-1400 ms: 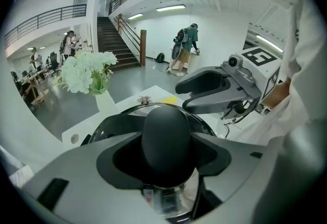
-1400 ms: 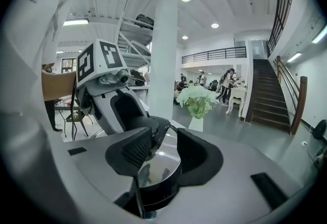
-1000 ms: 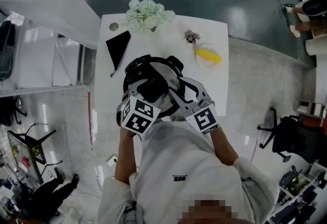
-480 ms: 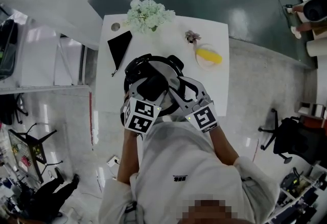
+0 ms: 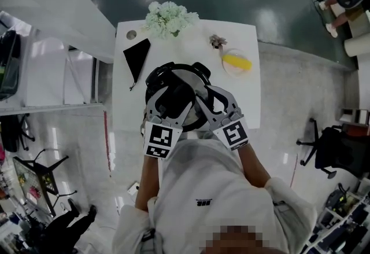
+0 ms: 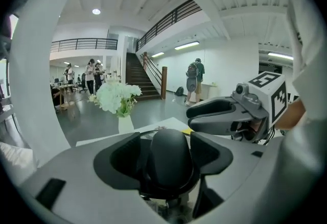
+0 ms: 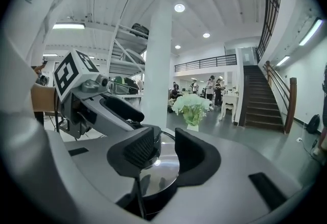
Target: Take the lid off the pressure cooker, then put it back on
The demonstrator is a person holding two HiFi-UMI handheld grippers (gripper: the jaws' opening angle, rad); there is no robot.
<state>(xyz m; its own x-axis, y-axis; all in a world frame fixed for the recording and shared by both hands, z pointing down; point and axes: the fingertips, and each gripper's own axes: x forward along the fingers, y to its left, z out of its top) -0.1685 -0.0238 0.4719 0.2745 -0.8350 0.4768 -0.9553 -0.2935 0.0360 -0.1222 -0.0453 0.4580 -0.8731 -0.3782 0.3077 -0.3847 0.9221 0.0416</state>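
The pressure cooker [image 5: 199, 69] stands on the white table [image 5: 243, 102], toward the edge nearest the person, with its steel lid [image 5: 188, 77] resting on top; whether the lid is turned home and locked cannot be told from here. The left gripper [image 5: 173, 98] has its jaws around the lid's black knob [image 6: 168, 159] and they have just been opening, so the knob sits between the pads with slim gaps at each side and is not clamped. The right gripper [image 7: 164, 152] is spread too, with only bare steel showing in its gap and nothing held. The main risk is a lid let go before it is seated; it could sit crooked or slide on the rim. A lift begun now with loose pads would likely slip off the rounded knob. The two grippers crowd the same small spot, so either one moving could knock the other or nudge the lid. A sideways tug could drag the cooker toward the near table edge.
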